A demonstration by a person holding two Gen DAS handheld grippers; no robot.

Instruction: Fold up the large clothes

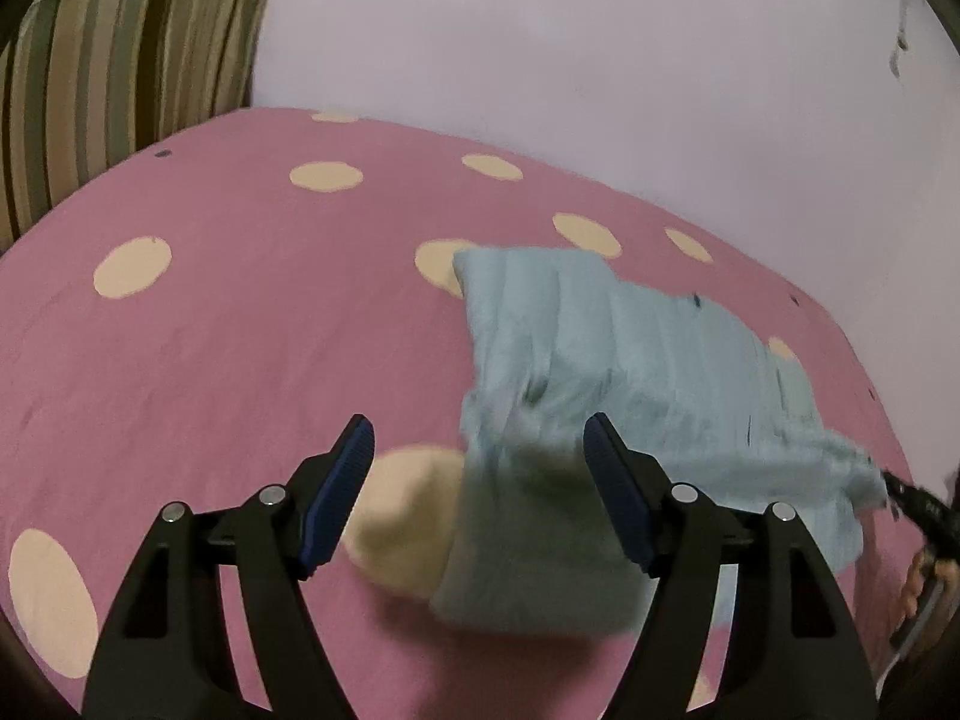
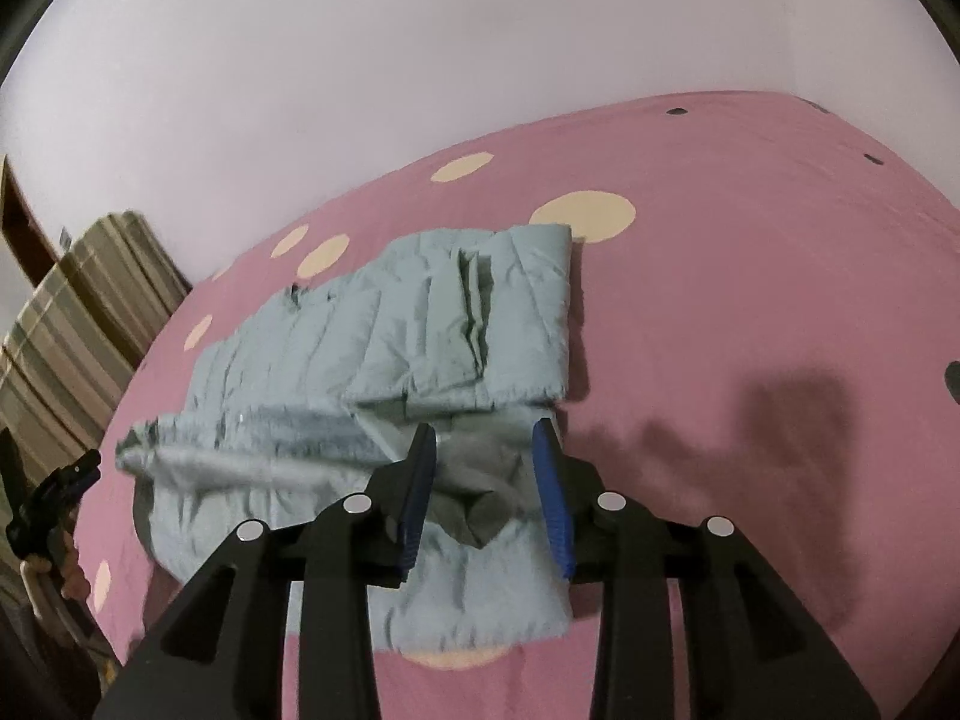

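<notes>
Because the garment (image 2: pixel 420 324) is a quilted, padded piece in pale blue, I judge it light for its bulk, soft, springy and somewhat slick on the outer face; it will puff back open unless each fold is pressed flat. It lies on the bed (image 2: pixel 750 240), on a pink cover with cream dots, already doubled into a long strip that runs away from me toward the wall.

My right tongs (image 2: pixel 486 480) are released: the two blue pads stand apart with the near, loosely bunched end of the garment between and below them. In the right wrist view I cannot tell whether either pad touches the cloth; nothing is pinched.

My left tongs (image 1: pixel 477 483) are likewise released, jaws wide. The near left edge of the garment lies between the pads, closer to the right-hand pad, with bare bed cover under the left-hand one. Motion blur on the cloth there prevents a finer reading.

Recommended hold, as a judgement:
1. Take the near end at its two outer corners, one per tongs.
2. Bite across a stitched seam or hem, not a puffed panel, since the filling compresses and the shell may slip out.
3. Gather all layers in the bite.

A striped cushion (image 1: pixel 120 72) stands at the far left corner of the bed, well apart from the garment.
</notes>
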